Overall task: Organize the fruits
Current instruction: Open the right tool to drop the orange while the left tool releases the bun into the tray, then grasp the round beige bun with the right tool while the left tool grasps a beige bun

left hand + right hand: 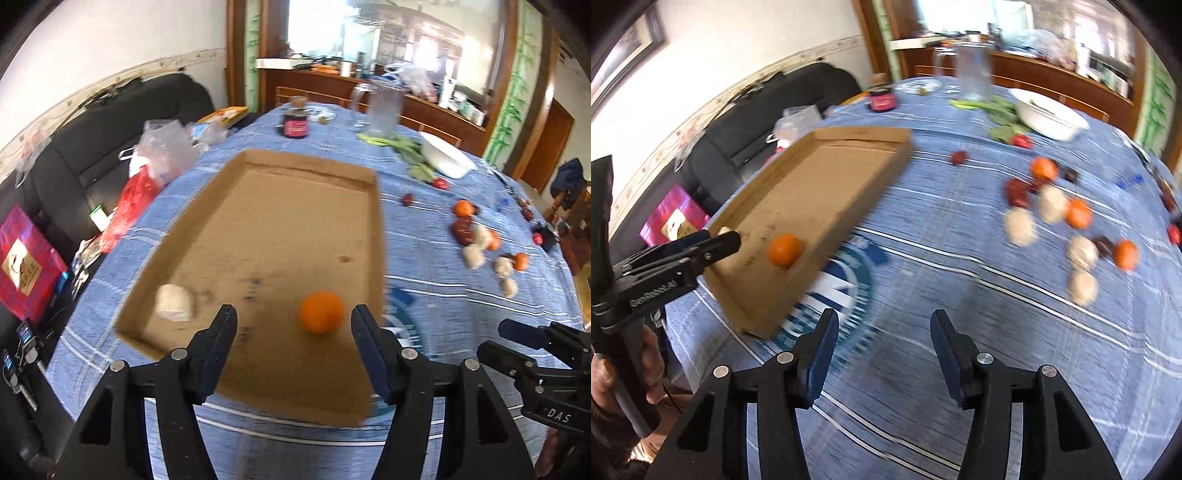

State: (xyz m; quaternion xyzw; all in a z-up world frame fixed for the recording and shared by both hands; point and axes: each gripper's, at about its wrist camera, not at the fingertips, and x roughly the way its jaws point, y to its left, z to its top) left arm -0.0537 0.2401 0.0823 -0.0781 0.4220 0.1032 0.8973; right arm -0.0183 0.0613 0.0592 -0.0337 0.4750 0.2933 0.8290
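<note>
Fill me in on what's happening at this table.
A person with a gripper in each hand is sorting fruit into a cardboard tray on the blue tablecloth. The tray holds one orange and one pale round item. The left gripper hangs open above the tray, the orange just ahead between its fingers, not gripped. The right gripper is open and empty over the cloth. More oranges, dark red fruits and pale items lie scattered to the right.
</note>
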